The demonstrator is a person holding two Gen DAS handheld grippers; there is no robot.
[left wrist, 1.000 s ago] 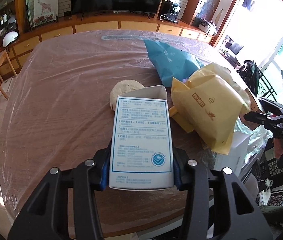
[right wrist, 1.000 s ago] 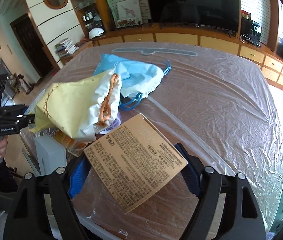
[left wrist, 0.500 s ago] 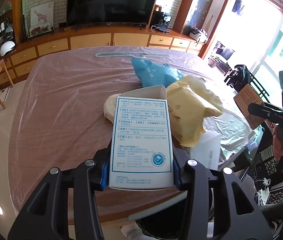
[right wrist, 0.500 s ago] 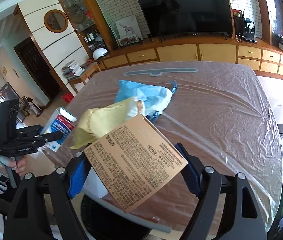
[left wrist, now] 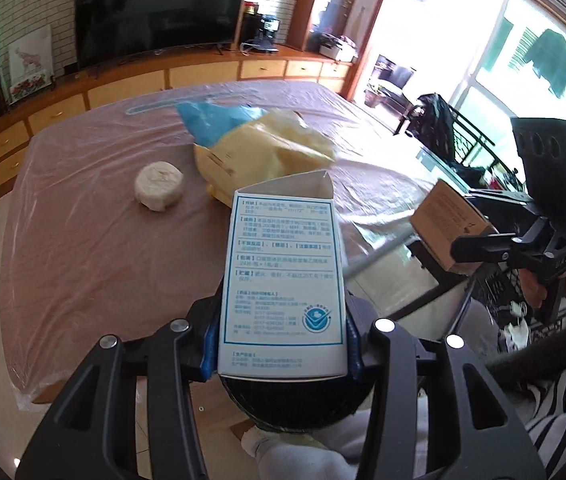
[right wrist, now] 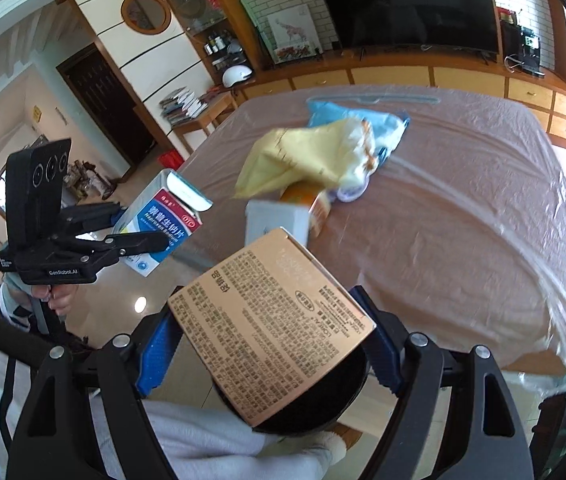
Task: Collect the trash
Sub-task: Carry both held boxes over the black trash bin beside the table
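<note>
The left claw point(left wrist: 283, 344) grips a white and blue box point(left wrist: 283, 276) between its blue pads. The right claw point(right wrist: 267, 344) grips a tan box point(right wrist: 271, 320) the same way. Both boxes hang over a round black bin point(right wrist: 323, 400) at 6 o'clock, off the near edge of the surface point(left wrist: 83, 240). The surface is big, brown and wrapped in shiny clear plastic. On it, at 12 o'clock, lie a yellow bag point(left wrist: 267, 148), a blue bag point(left wrist: 215, 120) and a round white lump point(left wrist: 159, 186). Behind it, wooden drawers point(left wrist: 123, 88) run along the wall under a big dark TV point(left wrist: 159, 8). A bright window point(left wrist: 523, 60) is at 2 o'clock.
</note>
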